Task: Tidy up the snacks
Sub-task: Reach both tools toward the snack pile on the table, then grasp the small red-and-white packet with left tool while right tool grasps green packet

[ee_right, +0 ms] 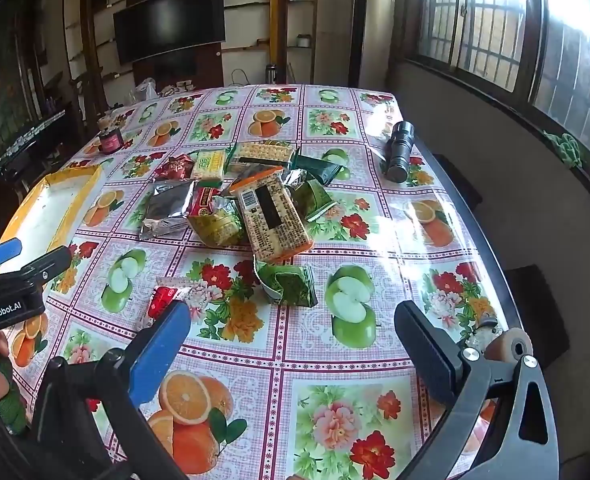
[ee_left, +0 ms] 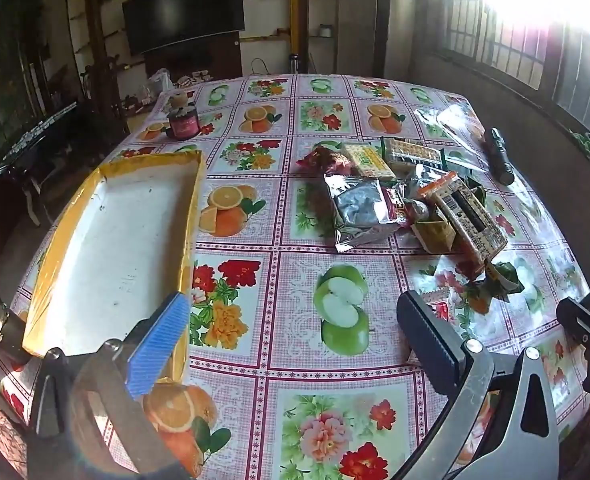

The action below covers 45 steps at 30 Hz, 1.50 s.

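Note:
A pile of snack packets (ee_left: 407, 200) lies mid-table; it also shows in the right wrist view (ee_right: 247, 200). It holds a silver foil bag (ee_right: 167, 208), an orange cracker pack (ee_right: 273, 216) and green packets. A green packet (ee_right: 289, 284) and a red-and-white packet (ee_right: 167, 298) lie apart, nearer me. A yellow-rimmed white tray (ee_left: 111, 248) sits empty at the left; it also shows in the right wrist view (ee_right: 51, 208). My left gripper (ee_left: 291, 344) is open and empty beside the tray's near corner. My right gripper (ee_right: 291, 344) is open and empty, just short of the loose packets.
A fruit-and-flower tablecloth (ee_right: 335, 400) covers the table. A black flashlight (ee_right: 401, 152) lies at the right edge. A small dark jar (ee_left: 183, 122) stands at the far left. A roll of tape (ee_right: 509, 346) sits near the right front edge.

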Tool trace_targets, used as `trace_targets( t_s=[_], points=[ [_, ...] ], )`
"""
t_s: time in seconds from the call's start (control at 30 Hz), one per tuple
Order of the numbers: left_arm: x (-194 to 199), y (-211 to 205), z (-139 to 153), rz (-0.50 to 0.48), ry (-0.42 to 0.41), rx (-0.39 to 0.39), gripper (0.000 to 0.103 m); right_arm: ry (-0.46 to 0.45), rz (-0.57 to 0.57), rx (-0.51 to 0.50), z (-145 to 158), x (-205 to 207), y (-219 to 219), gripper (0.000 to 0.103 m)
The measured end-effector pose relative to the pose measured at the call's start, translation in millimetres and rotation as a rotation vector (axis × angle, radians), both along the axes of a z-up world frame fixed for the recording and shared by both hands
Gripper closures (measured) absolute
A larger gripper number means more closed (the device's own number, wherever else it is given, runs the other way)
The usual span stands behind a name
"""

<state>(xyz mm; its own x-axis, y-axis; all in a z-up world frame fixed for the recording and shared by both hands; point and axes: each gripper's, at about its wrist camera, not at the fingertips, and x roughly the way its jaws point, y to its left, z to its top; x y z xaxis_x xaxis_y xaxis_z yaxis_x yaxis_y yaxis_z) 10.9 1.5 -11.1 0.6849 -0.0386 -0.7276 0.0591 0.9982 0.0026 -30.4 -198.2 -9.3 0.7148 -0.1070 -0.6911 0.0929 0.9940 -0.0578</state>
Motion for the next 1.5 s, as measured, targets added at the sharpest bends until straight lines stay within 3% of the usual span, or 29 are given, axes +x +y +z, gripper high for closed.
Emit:
trace_targets(
  t_s=[0.27, 0.5, 0.67, 0.8, 0.87, 1.1, 1.3, 1.4, 1.43, 1.47, 1.5],
  points=[
    [-5.5, -14.7, -14.1, -0.048, 0.046, -0.007, 0.0, 0.031, 0.004, 0.039, -7.0, -1.5, -10.8, 0.001],
    [-10.8, -47.2, -27.2, -0.187, 0.096, 0.036, 0.0, 0.061, 0.026, 0.05, -14.1, -1.9, -15.8, 0.002],
    [-8.1, -60.5, -36.8, -0.246, 0.149, 0.016, 0.001, 0.077, 0.059, 0.032, -21.5, 2.9, -15.7, 0.012],
    [-1.8, -70.6, -44.3, -0.268, 0.178, 0.006, 0.002, 0.11, 0.077, 0.035, -31.5, 14.6, -21.8, 0.03],
    [4.9, -76.3, -48.9, -0.274, 0.199, 0.002, 0.009, 0.123, 0.089, 0.05, -35.4, 21.4, -25.2, 0.031],
    [24.8, -97.5, -66.3, -0.282, 0.257, 0.028, 0.02, 0.14, 0.107, 0.099, -45.8, 53.2, -28.4, 0.031],
    [37.5, -100.3, -69.5, -0.287, 0.258, 0.054, 0.022, 0.191, 0.106, 0.107, -64.6, 80.0, -27.2, 0.031],
    [38.7, -98.0, -65.9, -0.299, 0.235, 0.053, 0.046, 0.191, 0.106, 0.052, -70.5, 85.2, -23.1, 0.031],
    [38.6, -97.5, -64.4, -0.305, 0.229, 0.055, 0.063, 0.186, 0.108, 0.032, -70.8, 85.6, -21.6, 0.039],
    [38.4, -96.5, -63.3, -0.307, 0.223, 0.061, 0.072, 0.178, 0.113, 0.01, -70.6, 85.4, -20.4, 0.046],
    [38.3, -95.2, -63.0, -0.31, 0.223, 0.061, 0.072, 0.167, 0.121, -0.003, -69.7, 84.3, -20.2, 0.058]
  ],
)
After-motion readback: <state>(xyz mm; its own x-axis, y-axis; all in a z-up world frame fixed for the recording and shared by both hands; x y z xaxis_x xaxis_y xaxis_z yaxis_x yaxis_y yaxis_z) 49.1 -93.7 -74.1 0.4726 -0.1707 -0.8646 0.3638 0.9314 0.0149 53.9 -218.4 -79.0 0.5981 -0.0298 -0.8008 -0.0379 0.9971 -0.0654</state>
